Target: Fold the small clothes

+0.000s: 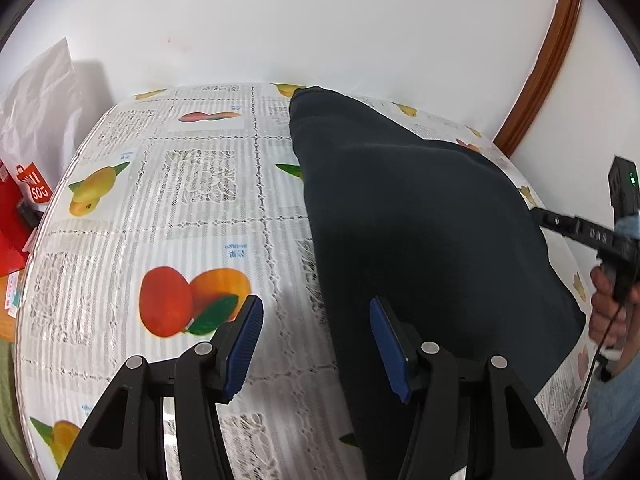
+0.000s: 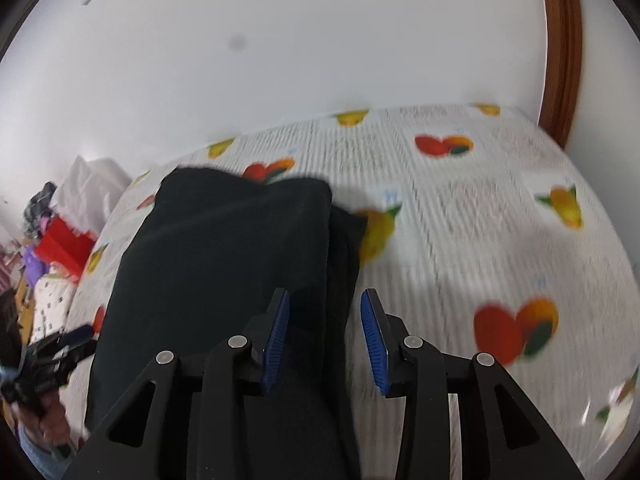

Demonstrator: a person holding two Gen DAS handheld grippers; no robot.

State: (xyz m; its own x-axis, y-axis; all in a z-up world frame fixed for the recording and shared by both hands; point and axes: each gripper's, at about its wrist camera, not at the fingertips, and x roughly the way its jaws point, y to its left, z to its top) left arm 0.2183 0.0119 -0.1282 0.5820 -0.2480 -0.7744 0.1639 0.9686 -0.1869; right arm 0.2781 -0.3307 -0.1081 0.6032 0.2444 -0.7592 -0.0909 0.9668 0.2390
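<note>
— Both grippers are hanging spread over the garment, gripping nothing: the left gripper (image 1: 316, 344) is straddling its left edge, the right gripper (image 2: 326, 338) its right edge.

— And the garment (image 1: 420, 220) itself?

— It's lying along the table, a dark piece already doubled — in the right wrist view one layer is sitting on another, with the lower one peeking out on the right. The far end is reaching close to the wall.

— So which step is going on?

— I'd say they're between folds, getting ready to take the near end. Next they're needing to come down, close on both near corners through all layers, and carry them away toward the far end evenly, or the stack is going to skew.

— Anything around it?

— A fruit-printed tablecloth (image 1: 180, 208) is covering the table, and a red bag (image 1: 16, 220) is sitting off its left side beside a white sheet of paper (image 1: 40, 108).
</note>
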